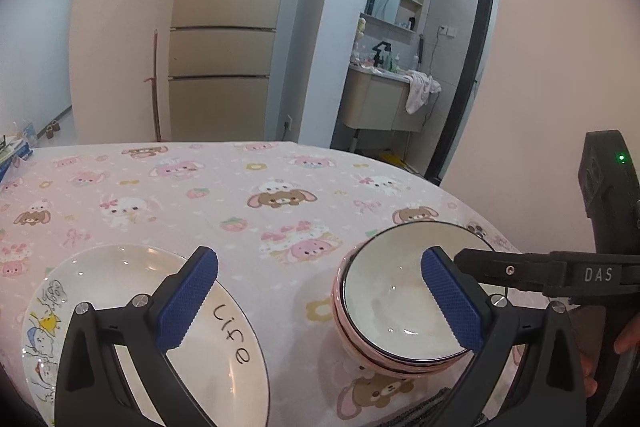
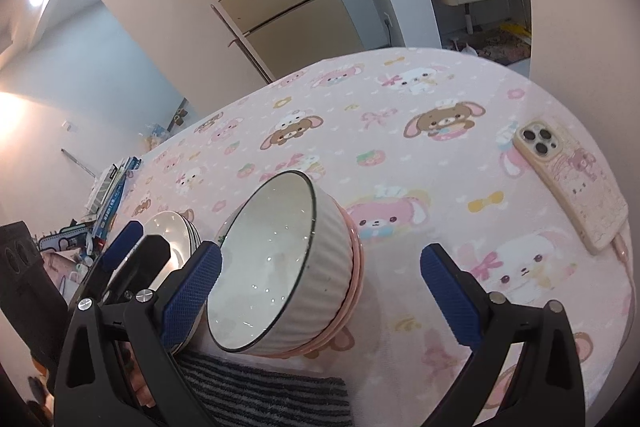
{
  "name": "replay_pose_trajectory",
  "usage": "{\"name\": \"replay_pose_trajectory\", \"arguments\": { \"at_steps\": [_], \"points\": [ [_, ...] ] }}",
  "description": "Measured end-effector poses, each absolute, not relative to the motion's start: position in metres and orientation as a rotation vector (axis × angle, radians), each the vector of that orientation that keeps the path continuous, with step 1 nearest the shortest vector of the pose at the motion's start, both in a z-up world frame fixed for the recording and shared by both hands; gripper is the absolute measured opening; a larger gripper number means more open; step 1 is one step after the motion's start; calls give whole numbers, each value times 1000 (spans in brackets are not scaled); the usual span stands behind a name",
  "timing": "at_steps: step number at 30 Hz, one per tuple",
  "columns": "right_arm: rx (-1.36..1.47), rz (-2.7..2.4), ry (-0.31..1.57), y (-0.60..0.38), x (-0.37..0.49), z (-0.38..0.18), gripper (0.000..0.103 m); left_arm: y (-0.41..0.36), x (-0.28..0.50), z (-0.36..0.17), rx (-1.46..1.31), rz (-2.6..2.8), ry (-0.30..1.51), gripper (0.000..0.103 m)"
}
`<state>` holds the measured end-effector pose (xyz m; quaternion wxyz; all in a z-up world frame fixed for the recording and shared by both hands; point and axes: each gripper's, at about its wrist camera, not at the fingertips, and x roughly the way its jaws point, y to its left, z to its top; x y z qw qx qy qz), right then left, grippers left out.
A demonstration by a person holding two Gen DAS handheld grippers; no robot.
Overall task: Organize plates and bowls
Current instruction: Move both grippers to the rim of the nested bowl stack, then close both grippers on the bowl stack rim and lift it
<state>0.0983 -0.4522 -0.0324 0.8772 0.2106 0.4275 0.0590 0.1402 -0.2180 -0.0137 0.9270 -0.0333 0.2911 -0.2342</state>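
Your right gripper (image 2: 320, 301), jaws wide and empty, frames the white ribbed ceramic bowl (image 2: 280, 263) nested in pink bowls; its rim leans toward the left finger. Your left gripper (image 1: 320, 301), also wide and empty, hangs between that stack and the white illustrated plate (image 1: 236, 351).

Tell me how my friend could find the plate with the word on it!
Look at the pink bunny tablecloth. On its near left side lies a flat white plate, left of the stacked bowls. Only it says "Life" and has cartoon drawings on its rim.
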Motion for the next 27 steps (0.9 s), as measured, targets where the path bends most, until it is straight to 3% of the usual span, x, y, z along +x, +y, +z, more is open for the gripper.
{"name": "replay_pose_trajectory", "arguments": {
  "at_steps": [4,10,27],
  "points": [
    [492,136,928,-458,103,-45,99,-222,147,-19,-94,-502,650,103],
    [502,166,972,-459,110,-62,73,-227,152,-13,-83,-511,668,103],
    [757,411,927,-479,117,-91,73,-236,191,-29,-113,-535,905,102]
  ]
}}
